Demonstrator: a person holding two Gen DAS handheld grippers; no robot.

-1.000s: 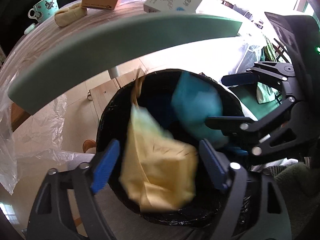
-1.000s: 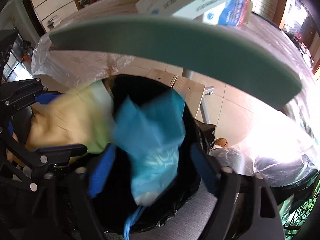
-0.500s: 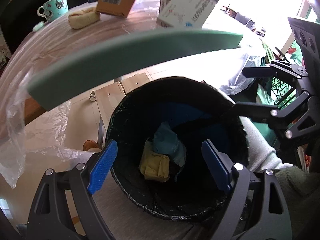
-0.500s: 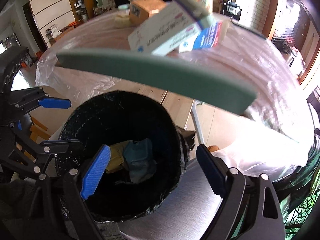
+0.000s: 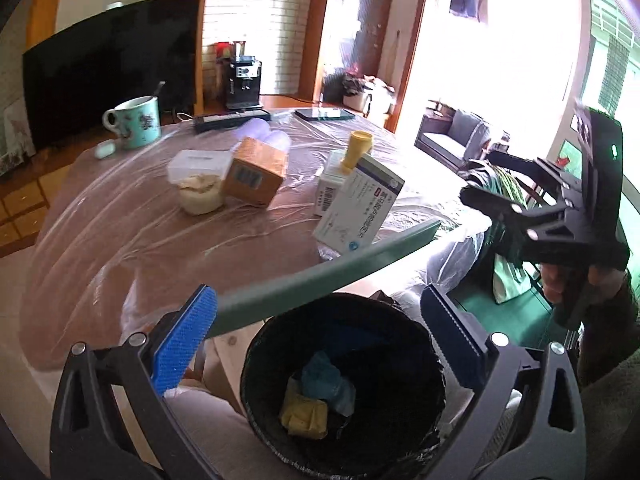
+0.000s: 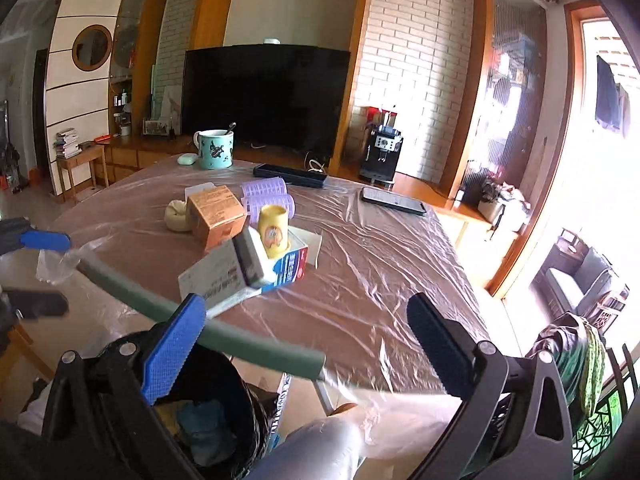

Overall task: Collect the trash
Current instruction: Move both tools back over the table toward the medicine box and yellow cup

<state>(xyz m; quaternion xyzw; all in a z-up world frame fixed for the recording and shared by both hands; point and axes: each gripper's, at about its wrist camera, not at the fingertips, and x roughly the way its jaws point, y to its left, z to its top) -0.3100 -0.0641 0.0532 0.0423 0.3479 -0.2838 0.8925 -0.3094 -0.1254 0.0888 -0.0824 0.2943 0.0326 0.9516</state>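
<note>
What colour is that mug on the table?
The mug is pale turquoise with dark turtle-like figures on it, clearest in the right wrist view.

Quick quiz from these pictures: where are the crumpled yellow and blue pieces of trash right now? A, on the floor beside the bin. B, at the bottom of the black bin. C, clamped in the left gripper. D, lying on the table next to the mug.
B: the yellow piece and blue piece lie together inside the black bin, below the table edge.
</note>
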